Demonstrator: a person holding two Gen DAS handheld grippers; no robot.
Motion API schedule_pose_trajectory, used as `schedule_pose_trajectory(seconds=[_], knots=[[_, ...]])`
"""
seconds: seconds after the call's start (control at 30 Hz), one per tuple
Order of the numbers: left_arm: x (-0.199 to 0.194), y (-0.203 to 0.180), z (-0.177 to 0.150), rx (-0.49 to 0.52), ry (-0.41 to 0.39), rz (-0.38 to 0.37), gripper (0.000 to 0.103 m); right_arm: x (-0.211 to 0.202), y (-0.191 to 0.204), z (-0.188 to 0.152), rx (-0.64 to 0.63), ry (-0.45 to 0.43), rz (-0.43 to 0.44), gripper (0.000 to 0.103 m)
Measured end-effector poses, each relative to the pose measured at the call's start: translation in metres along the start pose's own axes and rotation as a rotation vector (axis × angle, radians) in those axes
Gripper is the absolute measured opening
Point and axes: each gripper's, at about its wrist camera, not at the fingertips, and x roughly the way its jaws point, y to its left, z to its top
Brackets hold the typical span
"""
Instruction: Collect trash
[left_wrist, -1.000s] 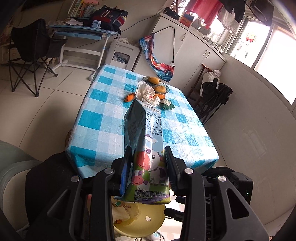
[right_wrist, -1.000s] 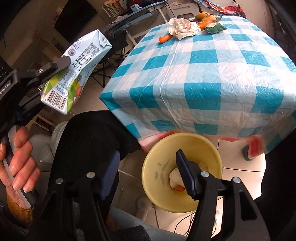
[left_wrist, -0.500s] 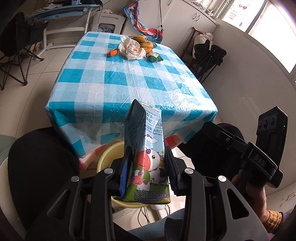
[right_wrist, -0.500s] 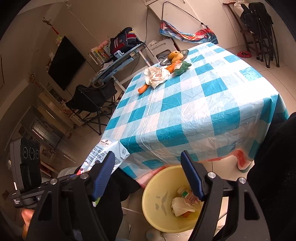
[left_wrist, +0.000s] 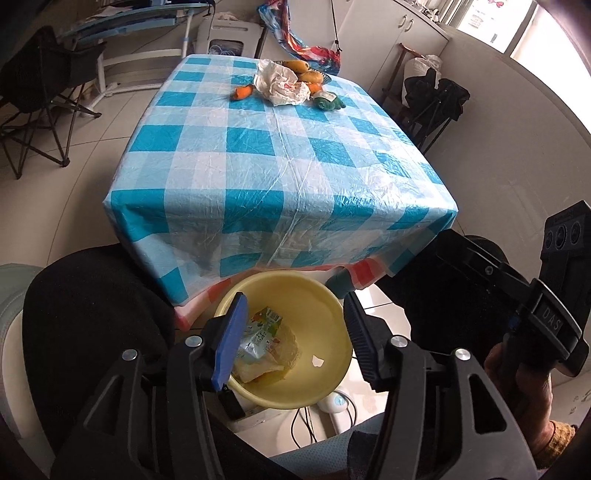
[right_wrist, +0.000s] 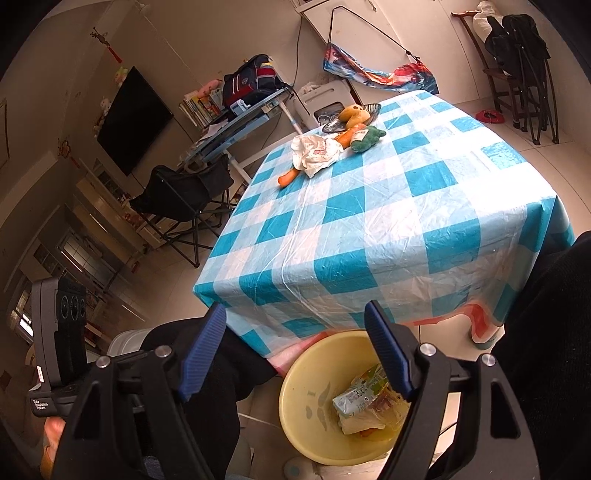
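Note:
The milk carton (left_wrist: 260, 334) lies inside the yellow bin (left_wrist: 325, 314) on the floor at the table's near edge, on other trash. It also shows in the right wrist view (right_wrist: 360, 397), in the same bin (right_wrist: 306, 373). My left gripper (left_wrist: 293, 334) is open and empty just above the bin. My right gripper (right_wrist: 295, 350) is open and empty, held above the bin's left side. A crumpled white wrapper (left_wrist: 282, 86) lies at the table's far end and shows in the right wrist view (right_wrist: 316, 153) too.
The blue checked table (left_wrist: 280, 158) carries a carrot (left_wrist: 242, 92), a plate of fruit (left_wrist: 306, 72) and a green toy (left_wrist: 328, 103) at its far end. A folding chair (left_wrist: 33, 92) stands left. My black-clad knees flank the bin.
My left gripper has opened and let go of the milk carton, which now lies in the yellow bin. Both grippers have tilted down toward the bin.

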Motion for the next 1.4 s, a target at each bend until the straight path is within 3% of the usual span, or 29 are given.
schedule_pose_trajectory(seconds=[0.17, 0.4, 1.4], knots=[[-0.032, 0.009, 0.011, -0.055, -0.179, 0.065, 0.072, -0.002, 0.002, 0.0, -0.007, -0.011, -0.002, 0.075], [-0.052, 0.017, 0.016, -0.104, -0.294, 0.108, 0.077, -0.004, 0.005, 0.0, -0.018, -0.018, -0.006, 0.077], [-0.063, 0.02, 0.014, -0.124, -0.378, 0.152, 0.085, -0.003, 0.009, -0.001, -0.036, -0.021, -0.012, 0.08]])
